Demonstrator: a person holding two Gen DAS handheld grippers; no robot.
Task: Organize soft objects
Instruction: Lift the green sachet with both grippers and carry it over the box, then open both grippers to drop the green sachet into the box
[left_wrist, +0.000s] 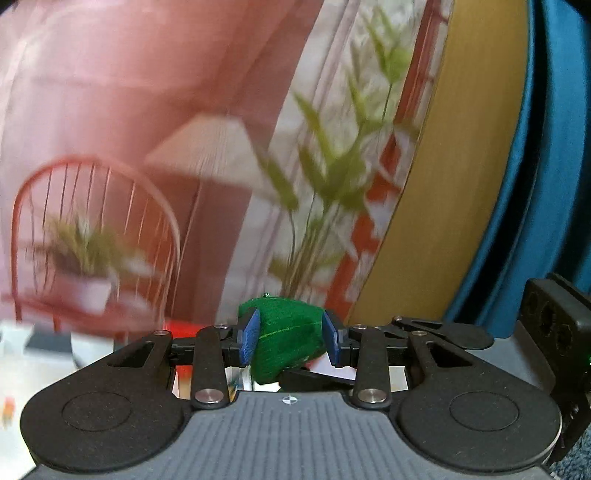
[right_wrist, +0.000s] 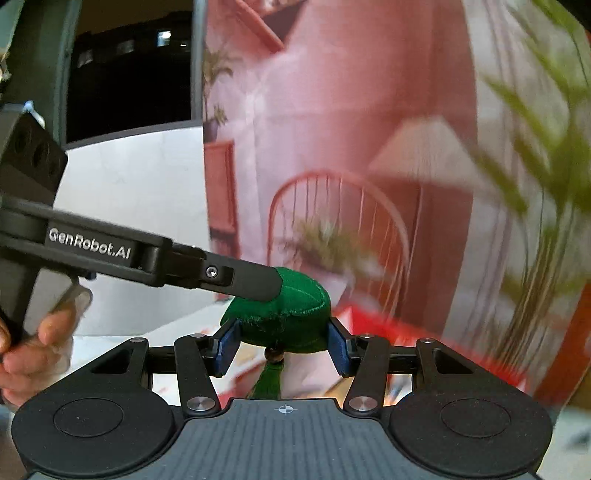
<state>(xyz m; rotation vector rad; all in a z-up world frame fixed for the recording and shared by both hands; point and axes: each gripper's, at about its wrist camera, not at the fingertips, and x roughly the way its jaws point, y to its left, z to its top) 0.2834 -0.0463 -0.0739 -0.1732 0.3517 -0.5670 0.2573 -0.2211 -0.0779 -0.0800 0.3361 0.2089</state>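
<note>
Between both grippers: one green cushion (right_wrist: 280, 314).
Left gripper (left_wrist: 291, 338) and right gripper (right_wrist: 282, 343) each pinch it in their jaws; a tassel (right_wrist: 269, 380) hangs below the cushion.

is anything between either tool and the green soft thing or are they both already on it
Nothing visible stands between them. The left tool has its blue pads pressed on both sides of the green cushion, and the right tool also flanks it, its pads at the cushion's sides. Where the cushion should go is not in view, so that path cannot be judged.
</note>
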